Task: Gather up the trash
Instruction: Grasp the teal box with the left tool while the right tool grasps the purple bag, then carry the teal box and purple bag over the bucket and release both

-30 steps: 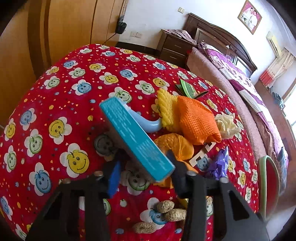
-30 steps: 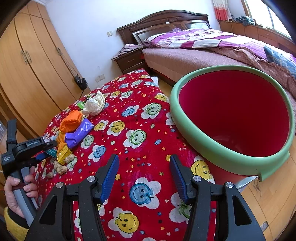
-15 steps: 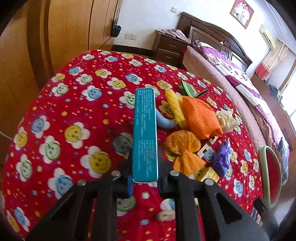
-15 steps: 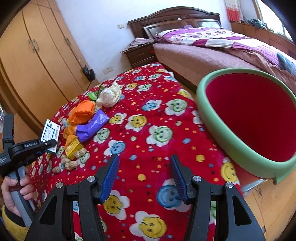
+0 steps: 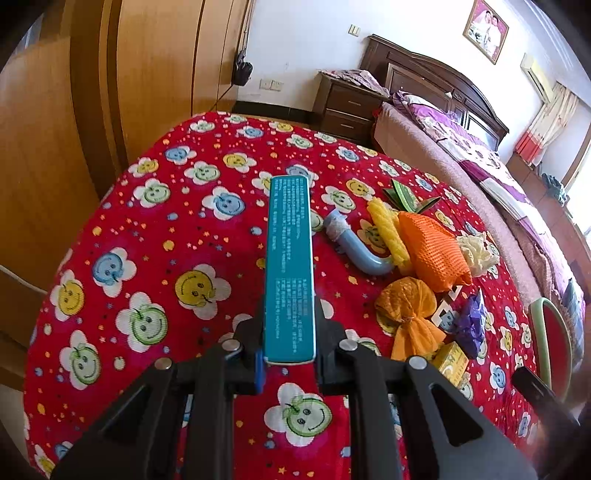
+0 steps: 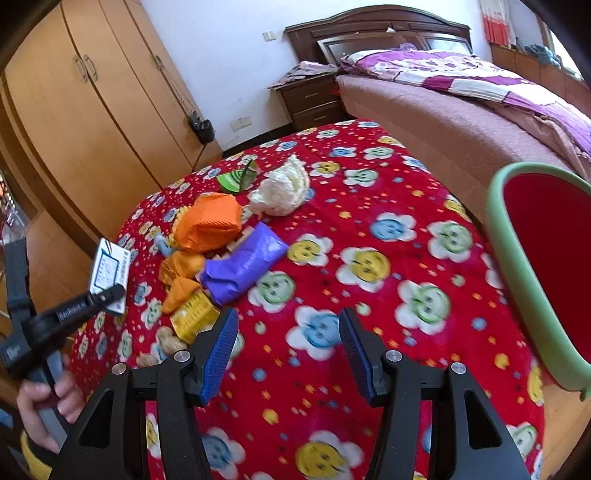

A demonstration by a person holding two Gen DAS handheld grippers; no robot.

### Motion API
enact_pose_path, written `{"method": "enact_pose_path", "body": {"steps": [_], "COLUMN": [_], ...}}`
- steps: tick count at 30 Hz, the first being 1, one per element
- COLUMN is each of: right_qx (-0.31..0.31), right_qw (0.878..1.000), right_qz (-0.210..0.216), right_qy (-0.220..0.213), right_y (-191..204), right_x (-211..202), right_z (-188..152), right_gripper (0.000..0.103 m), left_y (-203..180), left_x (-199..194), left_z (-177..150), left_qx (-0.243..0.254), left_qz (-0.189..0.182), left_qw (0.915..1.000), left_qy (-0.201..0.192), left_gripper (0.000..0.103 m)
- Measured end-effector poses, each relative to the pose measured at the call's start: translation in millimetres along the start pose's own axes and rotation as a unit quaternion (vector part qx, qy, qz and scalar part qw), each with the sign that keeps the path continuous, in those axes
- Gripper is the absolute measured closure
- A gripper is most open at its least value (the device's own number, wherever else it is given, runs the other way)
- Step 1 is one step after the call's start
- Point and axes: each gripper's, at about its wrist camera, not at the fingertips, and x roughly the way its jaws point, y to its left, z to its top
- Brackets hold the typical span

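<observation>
Bedroom setup: red fleece blanket (image 5: 155, 258) with smiley-flower print over the work surface, wooden wardrobe (image 6: 92, 122) behind it, dark wood bed (image 6: 461, 85) with purple bedding to the side, nightstand (image 5: 343, 107) by the headboard, framed photo (image 5: 485, 31) on the wall.

Writing: teal box (image 5: 290, 266) has small white print running down its narrow top face, too fine to read. Its end face in the right wrist view (image 6: 109, 275) is white with blue graphics, also unreadable. Left gripper body carries a printed word along its side, blurred; can't make it out. Yellow packet (image 6: 194, 319) has dark print, illegible.

Left gripper (image 5: 290, 354): jaws narrow, clamped on the near end of the teal box, one finger on each long side. Box sticks straight out forward, lifted clear of the blanket. The person's hand (image 6: 48, 402) is seen on the handle in the right wrist view.

Right gripper (image 6: 288, 354): jaws wide apart, blue pads (image 6: 218, 354) showing, nothing between them, over bare blanket just short of the trash pile.

Trash pile mid-blanket: orange mesh bag (image 5: 432, 251), yellow mesh sleeve (image 5: 389, 232), tied orange mesh bundle (image 5: 410, 310), purple wrapper (image 6: 243, 266), white crumpled paper (image 6: 280, 188), green leaflet (image 6: 238, 177), grey-blue pipe elbow (image 5: 356, 247), peanuts (image 6: 166, 347) at the near edge next to the yellow packet.

Red bin with green rim (image 6: 517, 266) sits off the blanket's edge on the bed side, well apart from the pile.
</observation>
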Motion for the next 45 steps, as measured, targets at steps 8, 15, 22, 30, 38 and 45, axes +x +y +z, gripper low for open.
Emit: {"method": "enact_pose_path", "body": {"steps": [8,15,22,30,38,45], "right_qx": [0.02,0.027,0.038,0.057,0.054,0.05], "right_qw": [1.0,0.999,0.999,0.997,0.997,0.996], "right_qz": [0.011,0.024,0.031,0.054,0.063,0.058], "right_qy": [0.012,0.034,0.024,0.025,-0.007,-0.041], "right_y": [14,29,29,13,5,-3], "right_x": [27,57,68,65,35,1], "right_z": [20,30,32,30,23,16], "right_gripper": [0.045,0.045,0.046,0.082,0.088,0.089], "left_y": [-2,-7,-9,-11,-18,-27], "left_x": [10,15,17,14,-3,-16], "left_z": [-3,-5,-5,-7,-13,-19], "left_qx": [0.002,0.007,0.01,0.011,0.016,0.02], "left_qz": [-0.006,-0.006,-0.009,-0.016,-0.032,-0.052], "left_qw": [1.0,1.0,0.9999,0.9998,0.9993,0.9984], "left_qy": [-0.001,0.0,0.0,0.0,-0.008,-0.007], "left_gripper": [0.085,0.085,0.085,0.085,0.085,0.085]}}
